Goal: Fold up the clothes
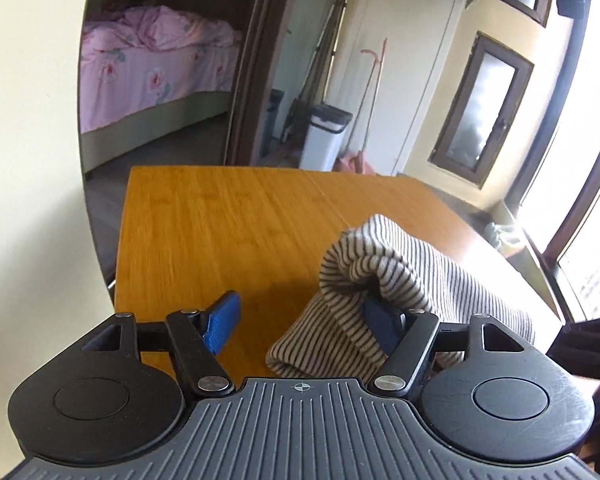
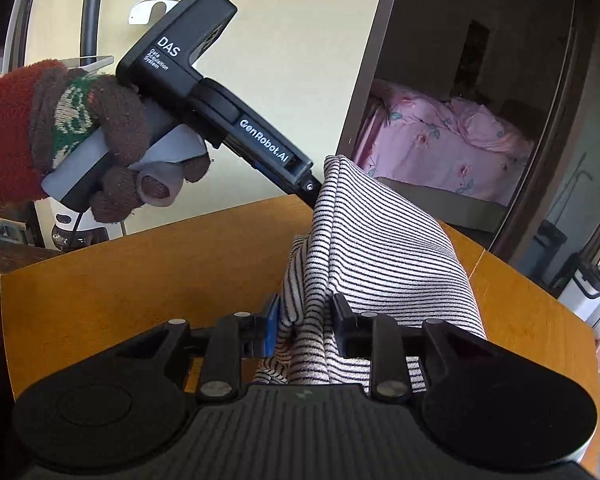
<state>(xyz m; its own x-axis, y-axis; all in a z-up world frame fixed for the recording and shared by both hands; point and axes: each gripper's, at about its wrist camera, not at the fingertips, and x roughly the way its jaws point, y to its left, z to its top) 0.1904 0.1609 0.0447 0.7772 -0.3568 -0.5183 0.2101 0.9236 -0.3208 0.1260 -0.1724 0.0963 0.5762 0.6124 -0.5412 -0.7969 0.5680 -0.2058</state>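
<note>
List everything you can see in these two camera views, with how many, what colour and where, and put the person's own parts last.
Striped garment: one, white with thin dark stripes, lifted over the table, between both sets of jaws.
Table: one, orange-brown wood, under the garment.
Bed: one, pink floral cover, in the room past the doorway.
Bin: one, white with dark lid, on the floor beyond the table.
Windows: several, dark brown frames, right wall.
Left gripper: one, black with blue pads, jaws wide apart, cloth draped over one finger.
Right gripper: one, black, jaws pinching the cloth.
Gloved hand: one, brown knit, holding the left gripper's handle.
</note>
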